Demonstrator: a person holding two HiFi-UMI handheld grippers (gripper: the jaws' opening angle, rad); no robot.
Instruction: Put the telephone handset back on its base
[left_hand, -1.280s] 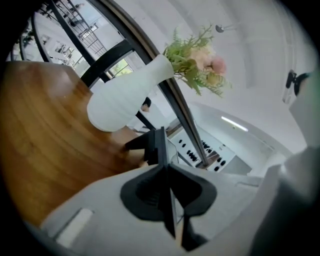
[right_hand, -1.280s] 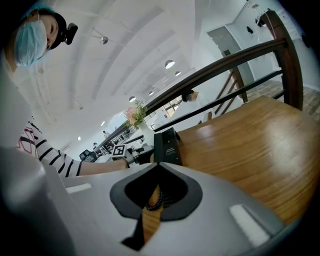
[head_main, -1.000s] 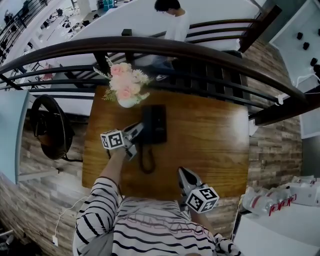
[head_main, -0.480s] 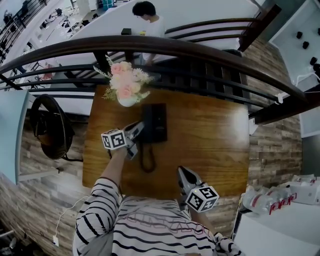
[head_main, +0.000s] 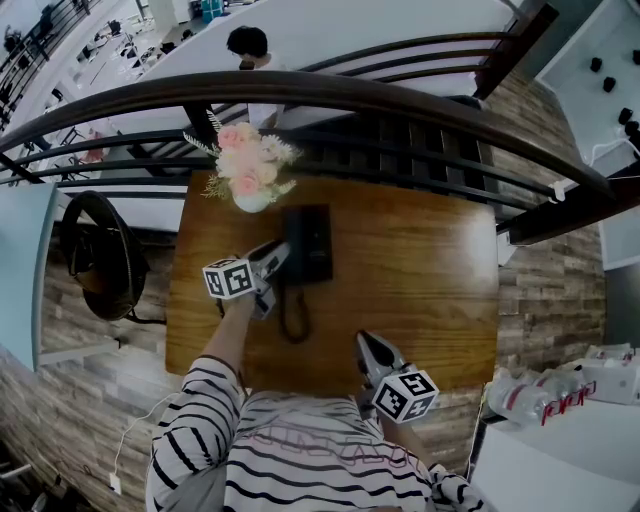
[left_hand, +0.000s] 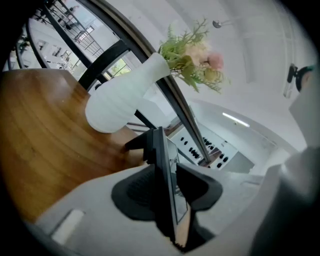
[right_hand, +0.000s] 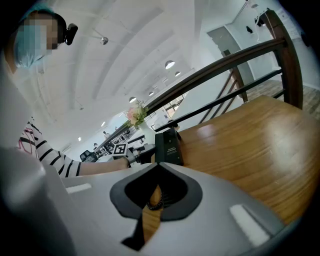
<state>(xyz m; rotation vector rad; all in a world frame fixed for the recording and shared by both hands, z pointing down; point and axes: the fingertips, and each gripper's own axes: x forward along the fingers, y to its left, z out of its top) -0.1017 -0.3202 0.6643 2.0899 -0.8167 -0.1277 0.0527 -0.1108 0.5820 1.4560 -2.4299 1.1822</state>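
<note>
Left gripper (head_main: 278, 256): your fingers (left_hand: 131, 194) stand apart and have just been opening. The handset (left_hand: 161, 165) is between them, seen on edge in the left gripper view. There's a dark pad on either side and a slim gap on the handset's shiny side, no squeeze visible. In the head view the fingertips sit at the left edge of the black base (head_main: 316, 245). Handset and base read there as one black block, so can't tell if it's fully seated. The cord (head_main: 292, 320) loops on the desk (head_main: 430, 290) to the right of those fingers, back toward you. A white vase (left_hand: 122, 102) w/ pink flowers stands just beyond the fingertips, to their left, near the railing (head_main: 420, 110).

Right gripper (head_main: 363, 342): fingers closed tip to tip, nothing between them. It's low over the desk's near edge, well apart from the phone. The base lies straight ahead of its fingertips.
</note>
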